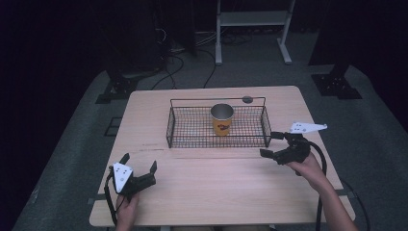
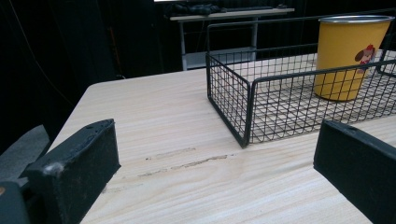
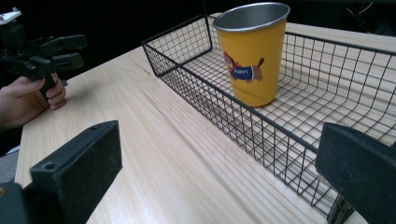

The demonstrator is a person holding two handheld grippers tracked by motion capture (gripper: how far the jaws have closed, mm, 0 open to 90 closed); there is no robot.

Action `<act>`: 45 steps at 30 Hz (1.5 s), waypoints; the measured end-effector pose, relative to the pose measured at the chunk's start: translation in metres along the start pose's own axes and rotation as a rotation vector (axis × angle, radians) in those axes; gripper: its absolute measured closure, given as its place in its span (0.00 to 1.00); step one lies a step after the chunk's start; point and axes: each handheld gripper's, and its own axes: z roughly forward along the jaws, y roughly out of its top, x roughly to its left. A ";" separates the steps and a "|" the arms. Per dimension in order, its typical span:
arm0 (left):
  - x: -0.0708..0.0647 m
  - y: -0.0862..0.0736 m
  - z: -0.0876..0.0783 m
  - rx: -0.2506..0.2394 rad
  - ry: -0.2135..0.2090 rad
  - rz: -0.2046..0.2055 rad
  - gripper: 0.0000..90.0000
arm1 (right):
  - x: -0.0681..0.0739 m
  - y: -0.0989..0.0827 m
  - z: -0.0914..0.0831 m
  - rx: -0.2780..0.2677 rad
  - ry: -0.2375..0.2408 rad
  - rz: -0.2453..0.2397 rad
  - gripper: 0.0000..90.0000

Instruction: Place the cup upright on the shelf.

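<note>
Yellow cup (image 1: 222, 120) stands upright inside the black wire basket (image 1: 183, 129), right of the basket's middle, rim open, metal inside. Cartoon dog print on its side, seen in the right gripper view (image 3: 254, 55). In the left gripper view the cup (image 2: 348, 56) sits past the basket's near corner (image 2: 246, 107).

Basket sits on the far half of the wooden surface (image 1: 216, 187), about centred between the left and right edges, near its far edge. Small dark round spot (image 1: 247, 99) on the surface just behind the basket's rear wall.

Left gripper (image 1: 139, 164) near the front left corner of the surface, jaws spread wide, nothing between them, well apart from the basket. Person's left hand (image 1: 126, 206) grips it from below.

Right gripper (image 1: 271, 144) by the right edge, just beside the basket's front right corner, jaws wide apart, empty, pointing toward the basket. Can't tell if it touches the wire. Right hand (image 1: 308, 168) holds it, cable trailing off to the right.

Scuff marks (image 2: 187, 161) on the surface in front of the basket's left end.
</note>
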 end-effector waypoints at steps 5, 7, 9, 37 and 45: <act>0.000 0.000 0.000 0.000 0.001 0.002 0.00 | 0.002 -0.006 -0.002 0.004 -0.006 -0.006 0.00; 0.000 0.000 0.000 -0.001 0.001 0.002 0.00 | 0.003 -0.009 -0.003 0.004 -0.001 0.001 0.00; 0.000 0.000 0.000 0.000 0.001 0.002 0.00 | 0.005 -0.013 -0.003 0.008 -0.005 0.004 0.00; 0.000 0.000 0.000 0.000 0.002 0.002 0.00 | 0.024 -0.057 -0.016 -0.022 -0.053 0.026 0.00; 0.000 0.000 0.001 0.001 0.000 -0.002 0.00 | 0.034 -0.075 -0.021 -0.088 -0.077 0.061 0.00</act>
